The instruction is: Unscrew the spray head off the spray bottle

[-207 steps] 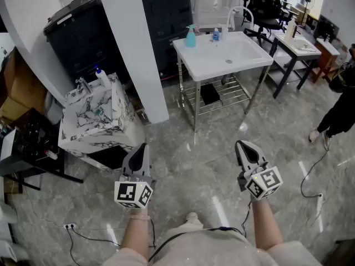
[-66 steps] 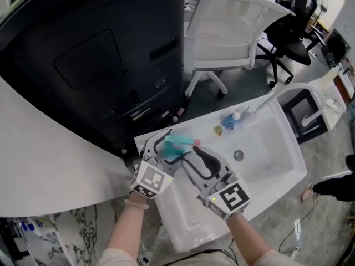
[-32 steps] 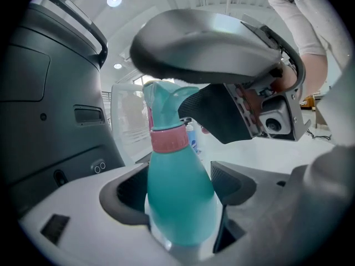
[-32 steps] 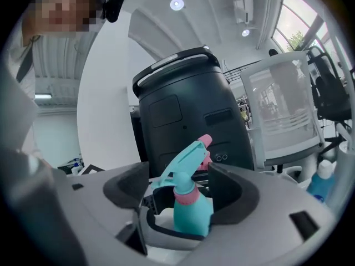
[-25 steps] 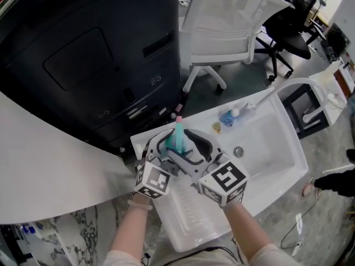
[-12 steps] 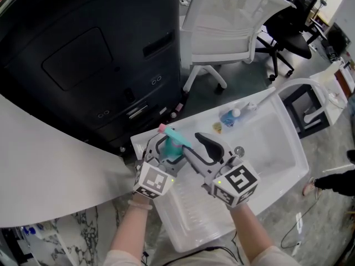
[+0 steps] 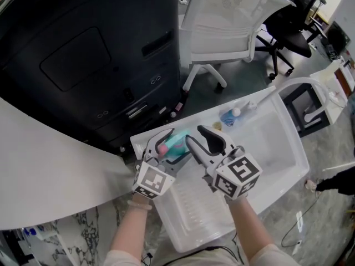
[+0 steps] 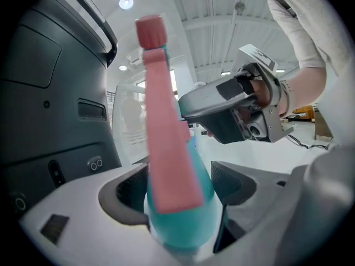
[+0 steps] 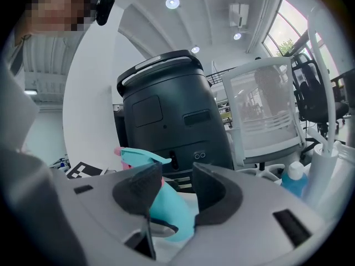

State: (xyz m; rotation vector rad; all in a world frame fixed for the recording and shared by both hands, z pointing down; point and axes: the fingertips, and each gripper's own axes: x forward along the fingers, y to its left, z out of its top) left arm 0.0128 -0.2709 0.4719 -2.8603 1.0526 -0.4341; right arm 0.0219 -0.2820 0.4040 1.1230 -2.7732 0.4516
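— First, the left hand-held gripper (image 8: 178, 187): state and pose?
— Clamped. Both pads bear on the teal body of the spray bottle (image 8: 186, 220), low down. The left forearm (image 7: 130, 226) reaches forward from the bottom of the head view with the wrist straight. Its marker cube (image 7: 148, 180) faces up toward the camera. The bottle leans away from the jaws. Its spray head (image 8: 151, 32) is at the far end, with the pink tip uppermost in the left gripper view.
— And the right hand-held gripper (image 9: 177, 184)?
— Jaws partly apart; they have just been closing. In the right gripper view the bottle's teal body sits between the pads, and the spray head shows beyond one pad. A firm press of the pads on the bottle cannot be confirmed. The right forearm (image 7: 249, 226) comes in from the lower right, angled toward the left hand-held gripper. The two sets of jaws meet at the bottle.
— Location of the bottle?
— Held over the left rear corner of the white counter (image 7: 188, 215).
— Surroundings?
— A sink drain (image 7: 238, 150) lies just right of the right hand-held gripper. A blue bottle (image 7: 228, 117) sits at the counter's rear edge. Behind the counter are a dark bin (image 7: 94, 54) and a white chair (image 7: 233, 21).
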